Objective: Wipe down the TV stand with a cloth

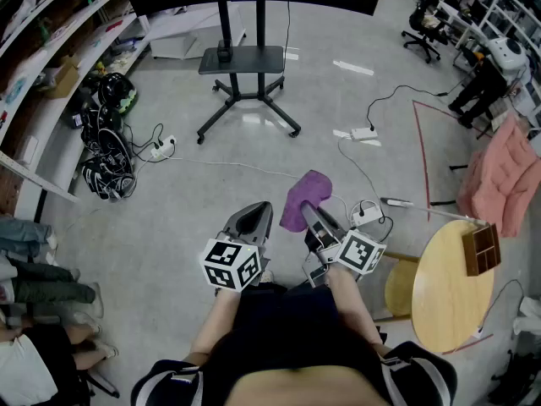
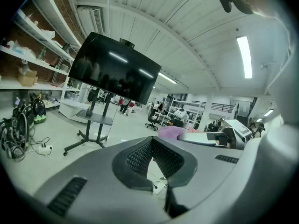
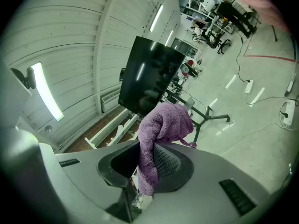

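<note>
Shelves [image 1: 52, 47] line the left edge, and open floor [image 1: 182, 201] runs ahead to the TV stand [image 1: 242, 61], well apart. The left gripper [image 1: 254, 213] points forward, jaws together and empty. Just beside it, the right gripper [image 1: 313, 218] pinches the purple cloth [image 1: 304, 194]. A round table [image 1: 446, 288] stands near on the right.

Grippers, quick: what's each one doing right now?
Left gripper: closed, nothing between its jaws.
Right gripper: closed on the purple cloth, which hangs out past the jaws.
</note>
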Available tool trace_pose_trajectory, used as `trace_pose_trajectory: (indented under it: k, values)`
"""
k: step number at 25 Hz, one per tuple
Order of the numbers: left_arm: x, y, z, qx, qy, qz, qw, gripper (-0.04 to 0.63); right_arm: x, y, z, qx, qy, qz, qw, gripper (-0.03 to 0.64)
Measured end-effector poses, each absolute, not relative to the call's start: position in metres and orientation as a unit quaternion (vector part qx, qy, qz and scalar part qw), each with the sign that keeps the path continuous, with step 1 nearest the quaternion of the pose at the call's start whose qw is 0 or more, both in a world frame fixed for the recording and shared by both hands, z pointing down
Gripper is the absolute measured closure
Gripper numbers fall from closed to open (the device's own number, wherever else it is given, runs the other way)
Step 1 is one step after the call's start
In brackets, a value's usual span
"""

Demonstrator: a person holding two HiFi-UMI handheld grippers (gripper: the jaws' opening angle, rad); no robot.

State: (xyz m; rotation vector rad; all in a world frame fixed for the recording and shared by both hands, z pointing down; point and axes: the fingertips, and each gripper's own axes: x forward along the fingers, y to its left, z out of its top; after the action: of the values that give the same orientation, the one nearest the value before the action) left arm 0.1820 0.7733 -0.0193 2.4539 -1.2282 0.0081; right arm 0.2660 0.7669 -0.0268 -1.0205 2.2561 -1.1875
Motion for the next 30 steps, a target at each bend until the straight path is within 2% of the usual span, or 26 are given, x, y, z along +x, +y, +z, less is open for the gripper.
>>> trace_pose_trajectory:
  k: [9, 15, 20, 30]
  values:
    - [0.144, 0.764, -0.014, 0.878, -0.434, -0.005, 0.202, 0.591, 0.233, 0.76, -0.007, -0.392, 0.789, -0.438, 0.18, 0.523]
    - [0.127, 0.758, -0.007, 0.877, -0.432, -0.003, 0.209, 0.591, 0.216, 0.75, -0.023, -0.371, 0.801, -0.42, 0.21, 0.523]
    - [0.114, 0.747, -0.006, 0.869, -0.44, -0.006, 0.226, 0.591, 0.204, 0.735, -0.027, -0.369, 0.804, -0.423, 0.193, 0.523]
    - [0.112, 0.703, -0.007, 0.861, -0.456, -0.02, 0.224, 0.591, 0.213, 0.689, -0.029, -0.376, 0.803, -0.415, 0.203, 0.523]
